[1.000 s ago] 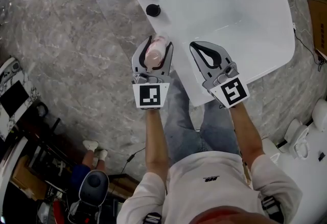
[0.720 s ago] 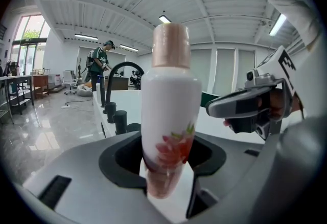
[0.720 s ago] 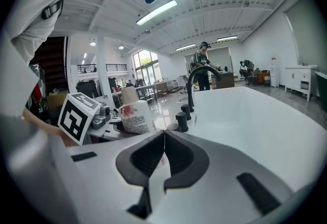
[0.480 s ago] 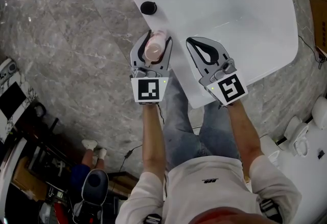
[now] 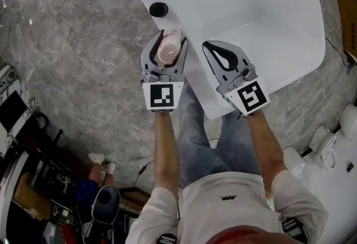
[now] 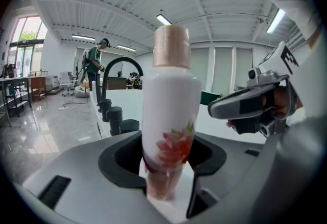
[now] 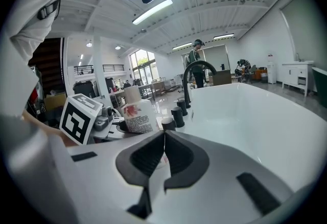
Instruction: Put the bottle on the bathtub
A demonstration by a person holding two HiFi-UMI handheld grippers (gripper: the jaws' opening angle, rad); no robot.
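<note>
One bottle (image 5: 169, 48) clamped upright in the fingers of the left gripper (image 5: 167, 42), near three black knobs (image 5: 158, 9). The right gripper (image 5: 215, 48) has its fingers together, empty.

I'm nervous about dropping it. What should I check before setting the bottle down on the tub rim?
1. Left gripper shut on the white, pink-capped plastic bottle: ok.
2. Bottle upright: ok.
3. Bottle's base fully over the white bathtub rim: cannot tell.
4. Bottle apart from the nearest black round knob: ok.
5. Right gripper shut, empty, off to the bottle's side: ok.
</note>
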